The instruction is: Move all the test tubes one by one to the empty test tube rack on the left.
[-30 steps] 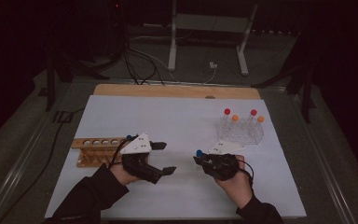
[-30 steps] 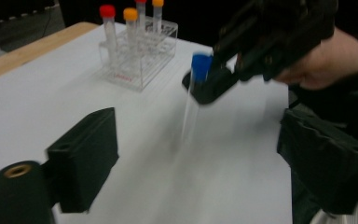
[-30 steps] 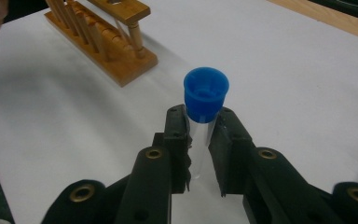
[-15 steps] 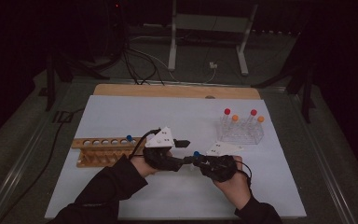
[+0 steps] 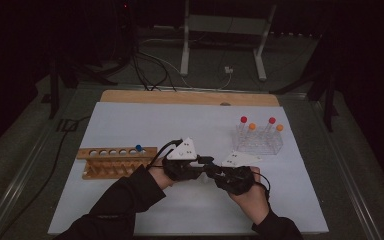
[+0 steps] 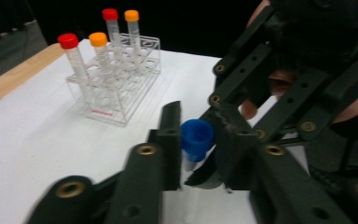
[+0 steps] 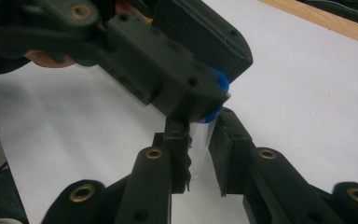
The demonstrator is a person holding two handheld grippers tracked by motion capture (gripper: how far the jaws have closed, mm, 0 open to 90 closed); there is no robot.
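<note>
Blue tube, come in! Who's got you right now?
Right gripper clamps blue-capped tube's clear body. Left gripper closing around its cap. Nothing blocking.

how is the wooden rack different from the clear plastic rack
The wooden rack is long, opaque, and lies at the table's left; the clear plastic rack is compact, see-through, and sits at the right. The wooden rack holds one blue-capped tube; the clear one holds four, capped red and orange. Both stand on the white table.

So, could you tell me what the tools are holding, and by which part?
A blue-capped tube: the right tool grips its clear body; the left tool closes around its cap.
</note>
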